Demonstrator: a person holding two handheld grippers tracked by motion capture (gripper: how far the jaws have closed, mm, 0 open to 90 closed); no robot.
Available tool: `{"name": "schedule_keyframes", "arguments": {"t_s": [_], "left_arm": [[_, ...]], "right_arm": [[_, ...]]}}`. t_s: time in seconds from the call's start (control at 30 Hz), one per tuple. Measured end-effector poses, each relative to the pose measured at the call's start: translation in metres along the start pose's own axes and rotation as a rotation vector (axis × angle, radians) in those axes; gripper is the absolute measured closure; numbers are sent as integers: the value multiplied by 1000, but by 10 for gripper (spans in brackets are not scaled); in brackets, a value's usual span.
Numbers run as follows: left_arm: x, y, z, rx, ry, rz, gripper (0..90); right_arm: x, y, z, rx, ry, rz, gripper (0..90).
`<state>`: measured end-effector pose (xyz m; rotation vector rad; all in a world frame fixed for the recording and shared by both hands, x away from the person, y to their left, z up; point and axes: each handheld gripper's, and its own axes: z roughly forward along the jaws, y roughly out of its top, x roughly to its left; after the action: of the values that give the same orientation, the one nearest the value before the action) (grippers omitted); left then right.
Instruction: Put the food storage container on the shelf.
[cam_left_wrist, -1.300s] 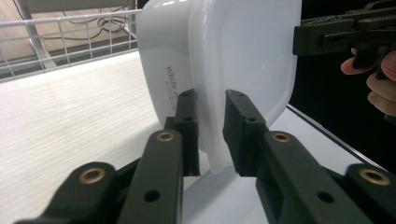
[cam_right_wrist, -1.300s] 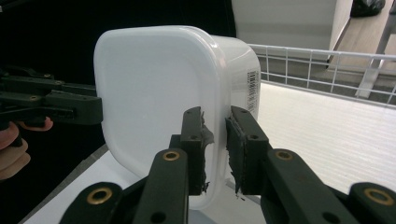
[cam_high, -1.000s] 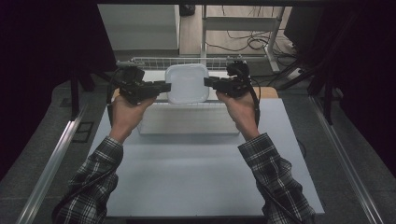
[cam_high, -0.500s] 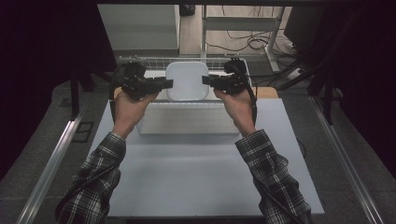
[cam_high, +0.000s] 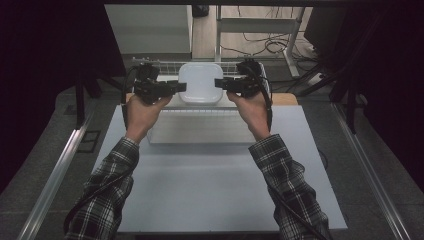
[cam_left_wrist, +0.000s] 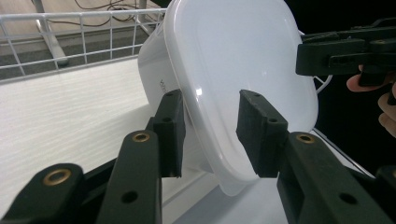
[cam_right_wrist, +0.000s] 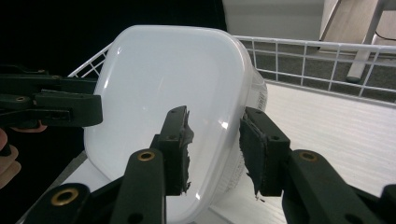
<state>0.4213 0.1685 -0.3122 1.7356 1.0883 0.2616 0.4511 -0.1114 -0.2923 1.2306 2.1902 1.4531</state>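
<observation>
Bench (cam_high: 210, 200), pale grey top, takes up the lower centre of the high view; a white slatted tray (cam_high: 200, 131) lies across its far half, and a white wire rack (cam_high: 165, 64) stands at the far edge, upper centre of frame. White plastic container (cam_high: 201, 83), lid on, sits at upper centre on the rack's white shelf, between the two tools. Left tool (cam_high: 176, 88), just left of the container in the high view: jaws have just been opening and now stand spread, with the container's lid rim between the pads. In the left gripper view the rim (cam_left_wrist: 219, 140) passes between the pads with a gap at the right pad. Right tool (cam_high: 223, 84), just right of the container: jaws likewise have just been opening, spread either side of the lid edge (cam_right_wrist: 210, 154); whether the pads touch it I cannot tell. Both forearms enter from the lower frame in plaid sleeves (cam_high: 107, 175).
</observation>
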Motion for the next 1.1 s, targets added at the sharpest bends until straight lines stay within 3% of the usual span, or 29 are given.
{"name": "schedule_keyframes", "arguments": {"t_s": [0.07,0.13,0.23,0.33,0.57,0.73,0.83,0.9,1.0,1.07,1.1], "left_arm": [[0,0,1,1,-1,-1,610],[0,1,2,5,8,1,561],[4,-1,4,-9,8,-28,528],[4,0,6,-19,42,-17,469],[5,12,15,-5,144,40,446],[6,14,18,-8,155,50,439],[3,14,17,-9,187,73,400],[2,14,13,-30,180,92,361],[2,14,9,-42,120,95,315],[0,10,8,-23,80,116,232],[0,10,8,-23,80,116,200]], "right_arm": [[0,0,1,0,-2,0,600],[3,-1,4,13,-44,-32,568],[5,-3,7,9,-65,-46,556],[6,-3,9,8,-79,-50,547],[8,-1,11,4,-108,-51,549],[6,-2,11,-3,-103,-36,535],[6,-2,11,-7,-112,-43,504],[6,-2,10,-15,-115,-49,484],[3,-2,6,-45,-83,-58,408],[1,-3,5,-47,-45,-77,285],[1,-3,5,-47,-45,-77,285]]}}
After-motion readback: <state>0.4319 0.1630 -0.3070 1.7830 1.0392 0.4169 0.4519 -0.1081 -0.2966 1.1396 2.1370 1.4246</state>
